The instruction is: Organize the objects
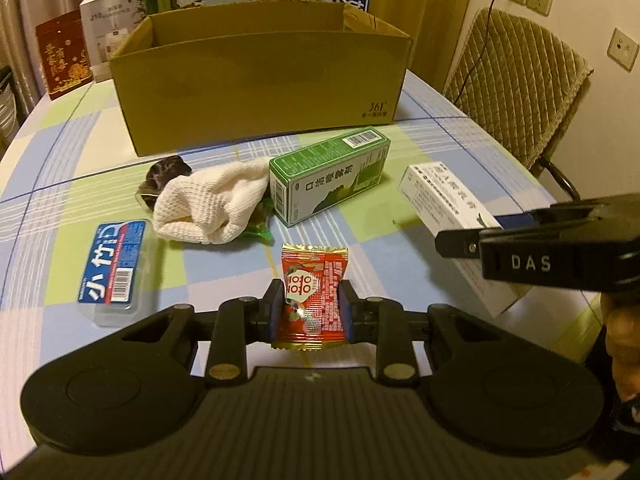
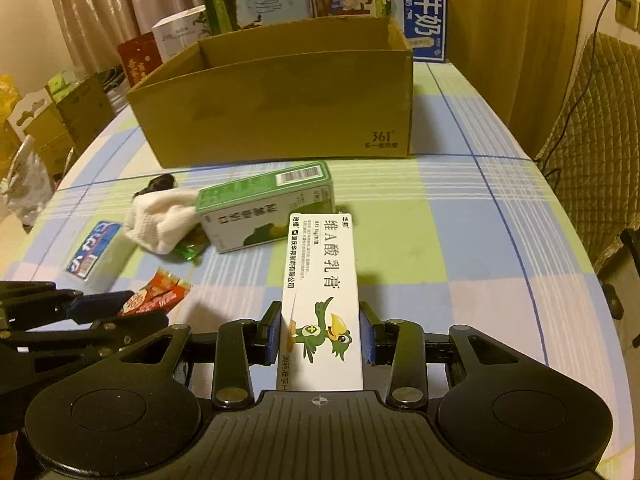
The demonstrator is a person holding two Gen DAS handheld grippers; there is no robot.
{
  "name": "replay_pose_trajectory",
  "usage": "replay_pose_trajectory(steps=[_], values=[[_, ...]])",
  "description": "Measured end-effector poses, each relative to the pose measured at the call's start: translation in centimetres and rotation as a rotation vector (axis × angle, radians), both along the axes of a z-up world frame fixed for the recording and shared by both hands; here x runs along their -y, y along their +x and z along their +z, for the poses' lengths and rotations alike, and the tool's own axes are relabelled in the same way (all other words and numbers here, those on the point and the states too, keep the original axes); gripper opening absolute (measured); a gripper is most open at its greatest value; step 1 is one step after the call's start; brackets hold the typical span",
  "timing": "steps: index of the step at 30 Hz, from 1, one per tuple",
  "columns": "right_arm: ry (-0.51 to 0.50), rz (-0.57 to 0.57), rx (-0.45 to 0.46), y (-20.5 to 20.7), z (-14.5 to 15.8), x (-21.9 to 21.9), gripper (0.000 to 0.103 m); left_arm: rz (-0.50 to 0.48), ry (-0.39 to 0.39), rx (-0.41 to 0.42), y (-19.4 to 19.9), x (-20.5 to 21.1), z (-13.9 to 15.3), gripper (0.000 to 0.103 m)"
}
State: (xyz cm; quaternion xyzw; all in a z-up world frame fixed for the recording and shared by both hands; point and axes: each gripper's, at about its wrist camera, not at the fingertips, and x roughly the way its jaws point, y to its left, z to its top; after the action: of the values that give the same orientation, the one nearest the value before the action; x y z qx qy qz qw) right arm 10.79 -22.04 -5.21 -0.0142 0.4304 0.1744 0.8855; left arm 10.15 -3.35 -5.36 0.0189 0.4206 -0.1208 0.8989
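your left gripper is clamped on the red sachet, your right gripper on the white carton, both in front of the cardboard box. sachet's light and crinkly; carton's stiff, keep gripping its sides.

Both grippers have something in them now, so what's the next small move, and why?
Probably carry both items forward over the open cardboard box and release them. The left gripper is shut on the red snack packet, the right gripper on the white ointment box, and the cardboard box stands just behind the clutter.
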Motion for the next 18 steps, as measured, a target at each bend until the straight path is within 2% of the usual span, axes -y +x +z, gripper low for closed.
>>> replay_pose_trajectory(steps=[18], values=[[0.033,0.007,0.034,-2.4,3.2,0.2,0.035,0.03,-0.052,0.041,-2.5,-0.1,3.6,0.024]])
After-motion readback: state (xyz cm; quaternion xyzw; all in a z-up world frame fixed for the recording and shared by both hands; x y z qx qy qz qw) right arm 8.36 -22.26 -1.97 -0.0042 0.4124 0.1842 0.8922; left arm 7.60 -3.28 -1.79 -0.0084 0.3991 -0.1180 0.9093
